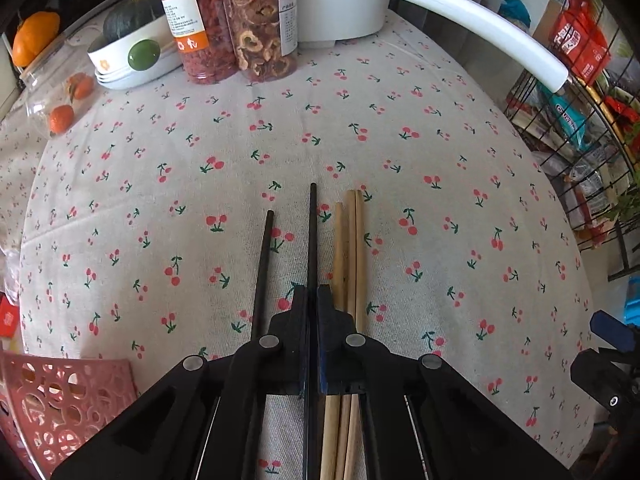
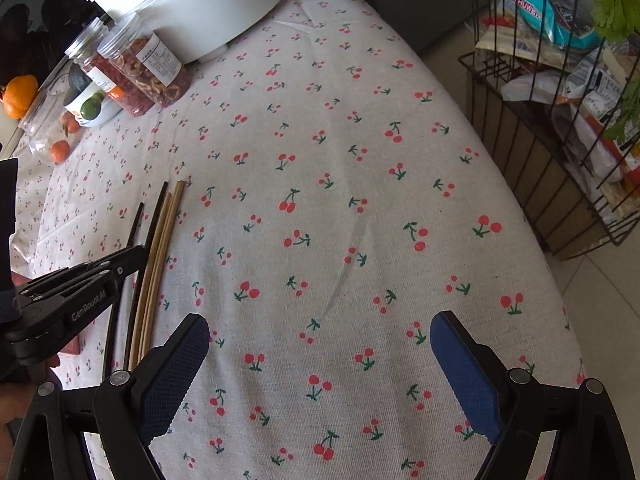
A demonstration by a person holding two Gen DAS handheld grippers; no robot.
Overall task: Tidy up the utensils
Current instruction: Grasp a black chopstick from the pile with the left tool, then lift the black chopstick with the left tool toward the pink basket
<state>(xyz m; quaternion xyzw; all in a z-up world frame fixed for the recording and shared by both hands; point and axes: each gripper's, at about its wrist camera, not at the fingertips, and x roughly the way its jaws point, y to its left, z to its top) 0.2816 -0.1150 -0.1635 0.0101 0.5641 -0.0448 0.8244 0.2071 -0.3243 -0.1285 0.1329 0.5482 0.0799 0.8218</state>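
black chopstick (image 1: 312, 240) pinched in left claw (image 1: 312, 296), wooden chopsticks (image 1: 352, 248) beside.

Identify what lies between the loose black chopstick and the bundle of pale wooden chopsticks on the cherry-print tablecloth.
In the left wrist view, a second black chopstick lies between them, with the left gripper shut on it.

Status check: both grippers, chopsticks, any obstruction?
Left gripper shut on a black chopstick. Right gripper open, empty. Other black chopstick and wooden chopsticks on the tablecloth. Nothing in the way.

Home kitchen, cherry-print tablecloth (image 1: 360, 120), food jars (image 1: 256, 28), wire snack rack (image 2: 560, 128)
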